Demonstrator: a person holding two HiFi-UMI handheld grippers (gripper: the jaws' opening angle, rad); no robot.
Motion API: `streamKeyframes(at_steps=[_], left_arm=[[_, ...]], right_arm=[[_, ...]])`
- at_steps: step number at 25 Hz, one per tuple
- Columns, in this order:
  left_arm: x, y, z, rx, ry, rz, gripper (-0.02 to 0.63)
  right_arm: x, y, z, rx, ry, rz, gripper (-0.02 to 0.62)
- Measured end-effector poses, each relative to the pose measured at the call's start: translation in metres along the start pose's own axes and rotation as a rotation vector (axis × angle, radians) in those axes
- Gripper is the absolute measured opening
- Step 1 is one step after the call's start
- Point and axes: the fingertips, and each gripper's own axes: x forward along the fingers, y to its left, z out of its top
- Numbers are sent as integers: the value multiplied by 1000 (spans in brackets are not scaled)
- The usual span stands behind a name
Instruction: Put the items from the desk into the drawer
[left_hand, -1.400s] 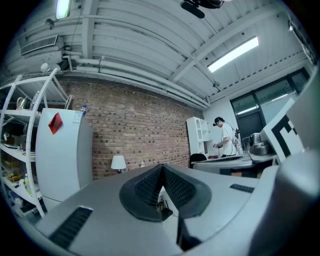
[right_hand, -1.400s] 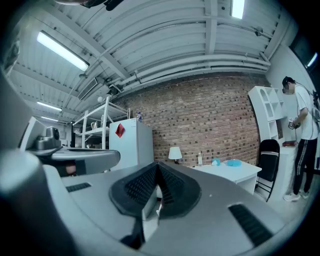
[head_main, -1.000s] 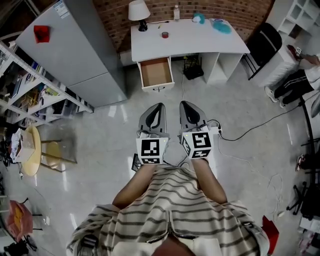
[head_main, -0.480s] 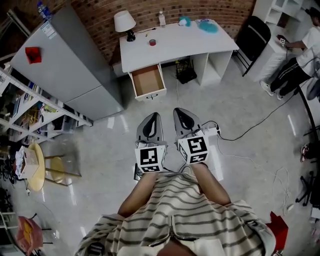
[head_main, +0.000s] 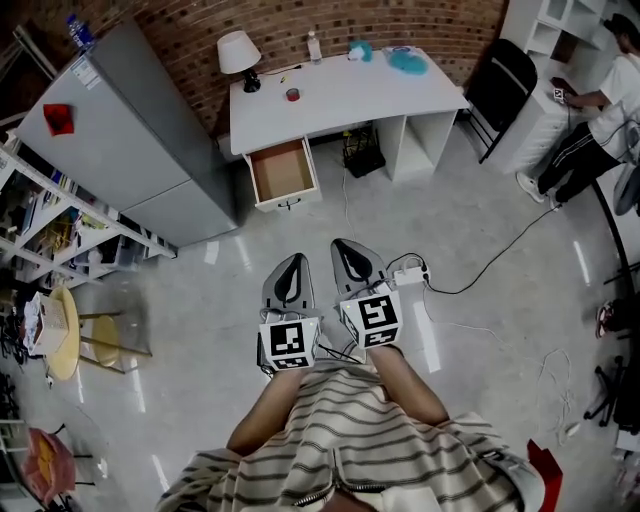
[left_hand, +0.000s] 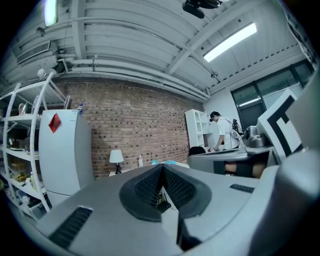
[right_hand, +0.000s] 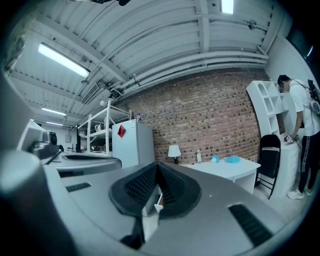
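Observation:
The white desk (head_main: 345, 98) stands against the brick wall, far ahead of me. On it are a lamp (head_main: 238, 52), a small bottle (head_main: 314, 45), a red roll (head_main: 292, 94) and two teal items (head_main: 405, 60). Its wooden drawer (head_main: 282, 172) is pulled open at the left and looks empty. My left gripper (head_main: 294, 268) and right gripper (head_main: 350, 250) are side by side over the floor, close to my body, both shut with nothing in them. The left gripper view shows the left gripper (left_hand: 161, 172) with its pads pressed together. The right gripper (right_hand: 158, 172) looks the same in its own view.
A grey fridge (head_main: 130, 130) stands left of the desk, with open shelving (head_main: 50, 215) further left. A power strip (head_main: 410, 273) and its cable lie on the floor by my right gripper. A black chair (head_main: 500, 85) and a person (head_main: 610, 100) are at the right.
The desk and drawer have drifted left in the head view. Both grippers sit lower and a little left in it. They stay shut and empty.

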Motion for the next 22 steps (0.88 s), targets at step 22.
streamKeyframes(at_steps=[22], left_arm=[[75,16,-13,-36,-27,38,8]], right_arm=[[60,-46,-4,-53,7,31,11]])
